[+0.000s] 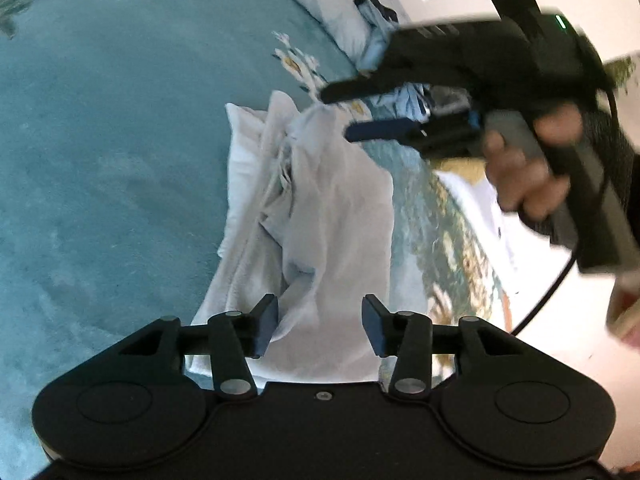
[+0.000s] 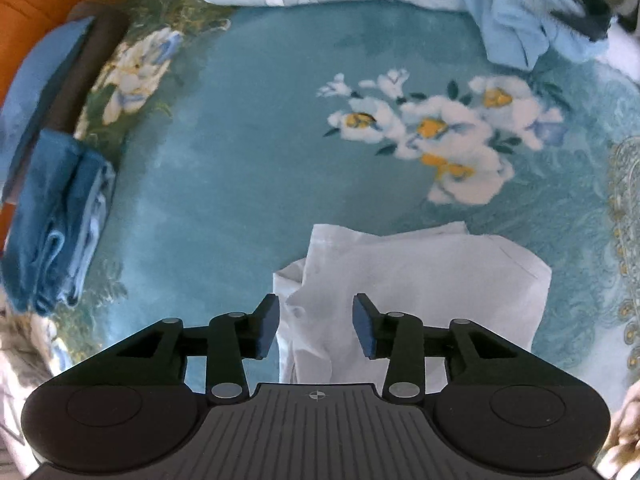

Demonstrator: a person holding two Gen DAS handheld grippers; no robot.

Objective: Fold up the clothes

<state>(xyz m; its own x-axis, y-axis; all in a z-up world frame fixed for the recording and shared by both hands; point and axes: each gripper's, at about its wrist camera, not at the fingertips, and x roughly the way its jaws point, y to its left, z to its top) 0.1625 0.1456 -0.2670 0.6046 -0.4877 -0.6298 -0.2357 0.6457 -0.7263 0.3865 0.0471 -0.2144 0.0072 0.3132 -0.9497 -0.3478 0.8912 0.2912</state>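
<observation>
Left wrist cam: left gripper (image 1: pixel 320 324) has jaws spread apart w/ nothing between them, hovering over the near end of a white shirt (image 1: pixel 320 208). Shirt lies partly folded & rumpled on a teal floral blanket (image 1: pixel 112 152), close to the blanket's right edge. Right gripper (image 1: pixel 344 112) sits above the shirt's far end, blurred, held by a hand (image 1: pixel 528 168); its two fingers are apart, not on any cloth. Pile of other clothes (image 1: pixel 408 100) behind it.

Right wrist cam: right gripper (image 2: pixel 316 326) released, jaws wide, empty, over the white shirt (image 2: pixel 420 280), which lies flat-ish on the blanket (image 2: pixel 248 140) below the white flower print (image 2: pixel 440 136). Folded blue garment (image 2: pixel 56 220) well apart at left edge. Light blue clothes (image 2: pixel 516 20) heaped top right.
</observation>
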